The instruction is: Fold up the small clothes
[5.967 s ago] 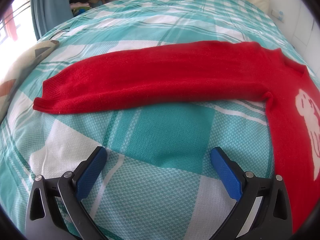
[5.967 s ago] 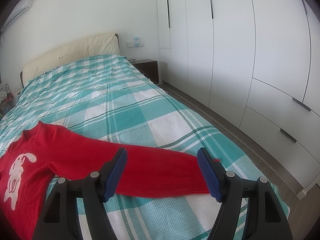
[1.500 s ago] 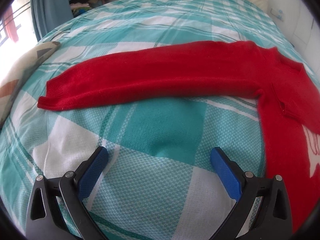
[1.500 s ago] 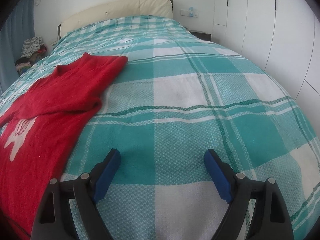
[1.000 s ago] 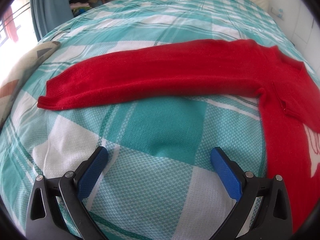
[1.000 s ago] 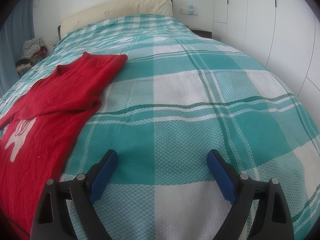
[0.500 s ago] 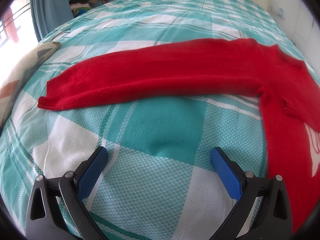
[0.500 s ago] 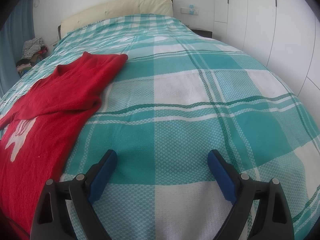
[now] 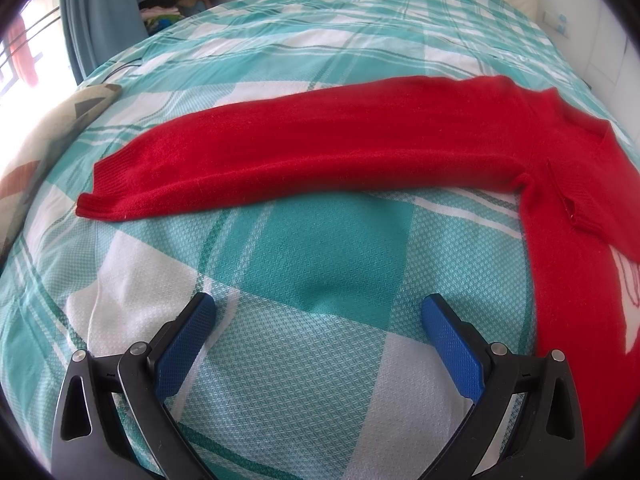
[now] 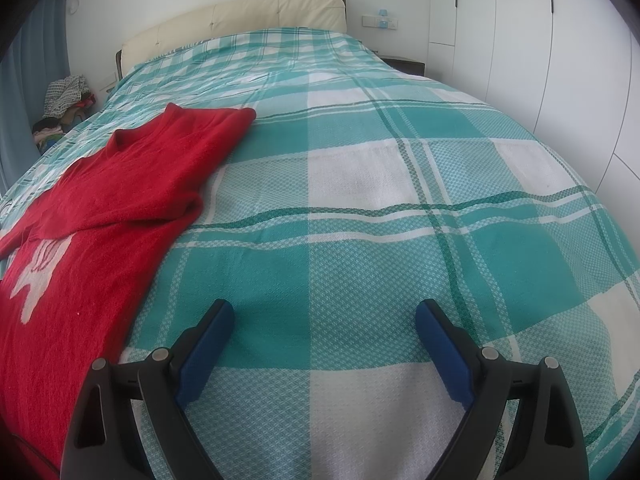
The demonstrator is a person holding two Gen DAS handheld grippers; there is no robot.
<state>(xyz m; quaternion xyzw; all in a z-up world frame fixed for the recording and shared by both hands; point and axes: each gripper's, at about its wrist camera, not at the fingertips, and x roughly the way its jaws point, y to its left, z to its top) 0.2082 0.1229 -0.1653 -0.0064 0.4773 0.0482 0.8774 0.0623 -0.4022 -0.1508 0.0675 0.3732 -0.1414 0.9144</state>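
A red knit sweater (image 9: 568, 256) with a white figure on the front lies flat on the teal plaid bedspread (image 9: 320, 256). In the left wrist view its left sleeve (image 9: 304, 148) stretches straight out to the left, cuff at the far left. In the right wrist view the sweater (image 10: 80, 248) lies at the left, with its right sleeve (image 10: 132, 184) folded in across the chest. My left gripper (image 9: 318, 312) is open and empty over bare bedspread, nearer than the outstretched sleeve. My right gripper (image 10: 325, 316) is open and empty, right of the sweater's body.
A patterned pillow (image 9: 44, 144) lies at the bed's left edge. A pile of clothes (image 10: 66, 96) sits beside the beige headboard (image 10: 240, 20). White wardrobe doors (image 10: 560, 60) stand along the right of the bed.
Six seconds ago the right sleeve lay stretched out between my right gripper's fingers; now it is folded across the chest. Over the last second nothing has moved noticeably.
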